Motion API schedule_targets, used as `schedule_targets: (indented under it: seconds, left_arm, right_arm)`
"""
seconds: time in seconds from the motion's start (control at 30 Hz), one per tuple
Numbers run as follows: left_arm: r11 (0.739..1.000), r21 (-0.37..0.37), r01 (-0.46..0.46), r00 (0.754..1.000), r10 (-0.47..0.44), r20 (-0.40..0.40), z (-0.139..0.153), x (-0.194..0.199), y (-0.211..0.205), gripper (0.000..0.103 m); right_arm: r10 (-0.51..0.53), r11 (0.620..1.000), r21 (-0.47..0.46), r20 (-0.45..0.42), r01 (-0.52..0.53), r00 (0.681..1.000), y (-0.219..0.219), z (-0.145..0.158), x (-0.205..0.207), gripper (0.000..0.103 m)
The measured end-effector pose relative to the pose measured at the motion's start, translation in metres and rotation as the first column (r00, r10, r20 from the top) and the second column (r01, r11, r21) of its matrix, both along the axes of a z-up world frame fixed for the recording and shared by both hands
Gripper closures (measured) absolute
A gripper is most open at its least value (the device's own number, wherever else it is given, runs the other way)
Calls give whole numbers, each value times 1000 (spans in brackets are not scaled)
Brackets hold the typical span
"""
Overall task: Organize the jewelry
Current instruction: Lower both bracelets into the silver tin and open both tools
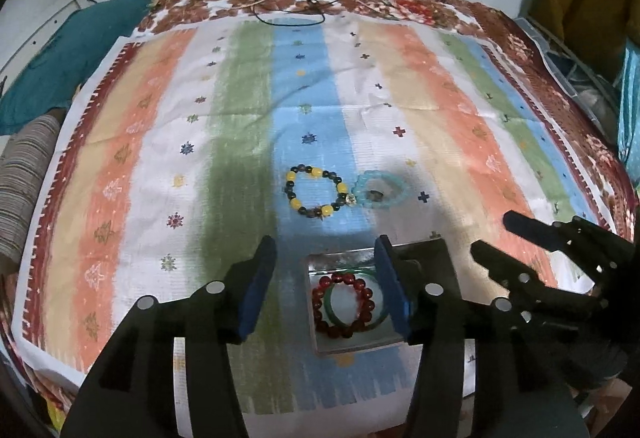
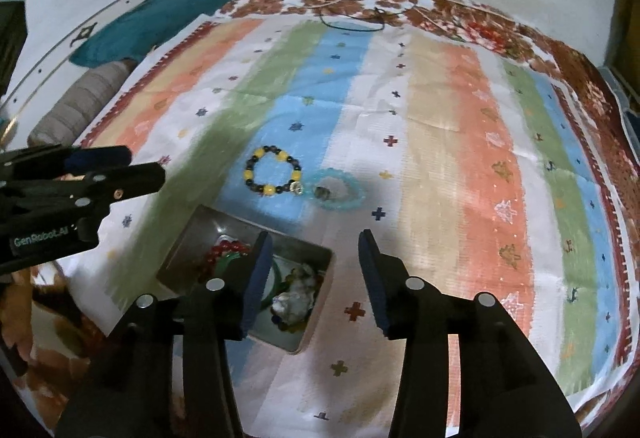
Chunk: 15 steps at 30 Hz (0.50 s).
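left tool (image 1: 326, 284) spread, empty | right tool (image 2: 314, 274) spread, empty | tin (image 1: 320, 342) below | yellow-bead bracelet (image 1: 316, 195) beyond

Stripes, beads and florals

Cloth (image 1: 400, 85) striped orange, tan, white, green, blue, with small crosses; red-brown floral blanket (image 1: 400, 1) beneath; yellow-and-dark beaded bracelet (image 1: 289, 179); pale turquoise bracelet (image 1: 362, 181); dark-red bead bracelet (image 1: 366, 296); green bangle (image 1: 332, 314); teal cushion (image 2: 160, 21).

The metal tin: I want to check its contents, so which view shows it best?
The right wrist view: the metal tin shows red beads, a green bangle and a pale cluster. The left wrist view shows the tin with its right side hidden behind a finger.
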State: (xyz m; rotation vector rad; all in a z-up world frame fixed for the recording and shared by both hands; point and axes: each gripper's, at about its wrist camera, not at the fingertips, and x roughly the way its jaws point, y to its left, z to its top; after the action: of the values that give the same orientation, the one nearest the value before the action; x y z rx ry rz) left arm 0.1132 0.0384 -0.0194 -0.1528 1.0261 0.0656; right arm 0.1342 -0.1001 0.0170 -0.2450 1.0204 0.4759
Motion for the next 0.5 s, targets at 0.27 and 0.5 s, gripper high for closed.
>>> schedule_targets:
  seconds: [0.27,0.5]
  left_arm:
    - [1000,16,-25,999,26,-34,-9,13,9,37]
    - [997,44,-61,995,64,-75,-22,33,19,33]
  right_arm:
    - [-51,999,3,-18,51,999,-8,-5,22,39]
    - [-78,997,-7,-44,78,996,-8,-13,38,32]
